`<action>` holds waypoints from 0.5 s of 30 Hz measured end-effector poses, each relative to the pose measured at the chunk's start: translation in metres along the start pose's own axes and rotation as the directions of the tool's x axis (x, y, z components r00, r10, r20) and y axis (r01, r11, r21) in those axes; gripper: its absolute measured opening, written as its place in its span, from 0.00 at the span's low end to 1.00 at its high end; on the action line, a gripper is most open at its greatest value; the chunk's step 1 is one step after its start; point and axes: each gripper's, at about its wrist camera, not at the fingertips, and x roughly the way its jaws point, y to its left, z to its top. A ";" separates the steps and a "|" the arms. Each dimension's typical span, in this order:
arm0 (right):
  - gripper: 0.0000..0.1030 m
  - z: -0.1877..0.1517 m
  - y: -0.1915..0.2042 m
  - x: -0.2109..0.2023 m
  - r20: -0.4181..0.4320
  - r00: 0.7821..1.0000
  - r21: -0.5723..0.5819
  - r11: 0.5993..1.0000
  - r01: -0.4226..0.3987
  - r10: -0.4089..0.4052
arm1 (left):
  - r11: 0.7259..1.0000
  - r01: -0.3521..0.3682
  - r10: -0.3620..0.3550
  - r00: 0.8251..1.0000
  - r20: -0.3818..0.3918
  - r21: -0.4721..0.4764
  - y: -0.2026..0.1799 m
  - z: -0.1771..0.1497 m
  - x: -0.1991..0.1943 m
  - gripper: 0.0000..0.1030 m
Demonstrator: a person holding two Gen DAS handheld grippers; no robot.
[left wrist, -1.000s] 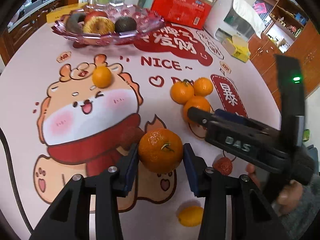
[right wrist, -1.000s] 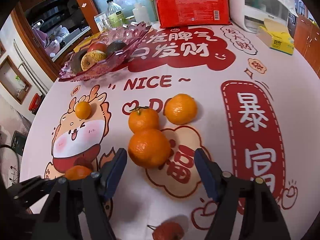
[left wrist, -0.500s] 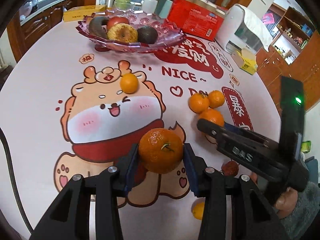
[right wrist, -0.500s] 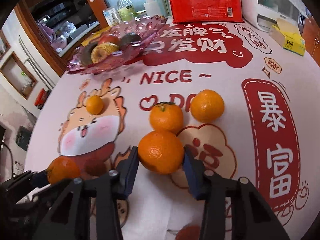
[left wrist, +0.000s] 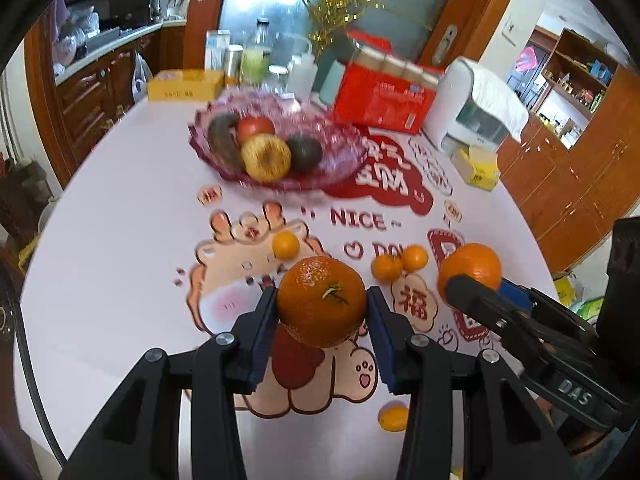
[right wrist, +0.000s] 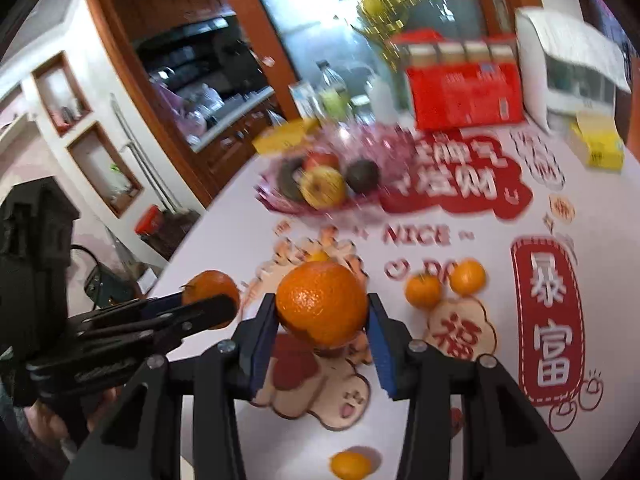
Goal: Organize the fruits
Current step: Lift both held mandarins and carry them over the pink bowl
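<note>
While we hold one orange in each gripper, both are up off the table.

Our left gripper [left wrist: 322, 316] pinches a stemmed orange [left wrist: 322, 302]; our right gripper [right wrist: 322, 320] pinches a smooth orange [right wrist: 322, 304]. The glass bowl [left wrist: 340, 160] (far ahead) has four fruits. We think the job is just begun: two oranges [left wrist: 400, 264] and two small yellow fruits [left wrist: 286, 245] wait on the table.
</note>
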 end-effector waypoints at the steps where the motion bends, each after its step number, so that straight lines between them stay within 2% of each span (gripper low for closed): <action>1: 0.42 0.005 0.005 -0.005 0.015 1.000 -0.007 1.000 -0.010 0.010 | 1.000 0.001 -0.001 1.000 0.005 -0.001 0.002 0.004 -0.005 0.41; 5: 0.42 0.024 0.024 -0.021 0.065 0.998 -0.044 0.999 -0.025 0.028 | 1.000 0.011 -0.011 1.000 0.029 -0.012 0.010 0.025 -0.027 0.41; 9: 0.42 0.043 0.039 -0.030 0.092 0.995 -0.079 0.997 -0.027 0.034 | 1.000 -0.008 0.008 0.998 0.056 0.000 0.015 0.049 -0.046 0.41; 15: 0.42 0.090 0.053 -0.035 0.130 0.991 -0.086 0.996 0.002 0.009 | 0.999 -0.034 0.033 0.994 0.104 0.014 0.027 0.102 -0.069 0.41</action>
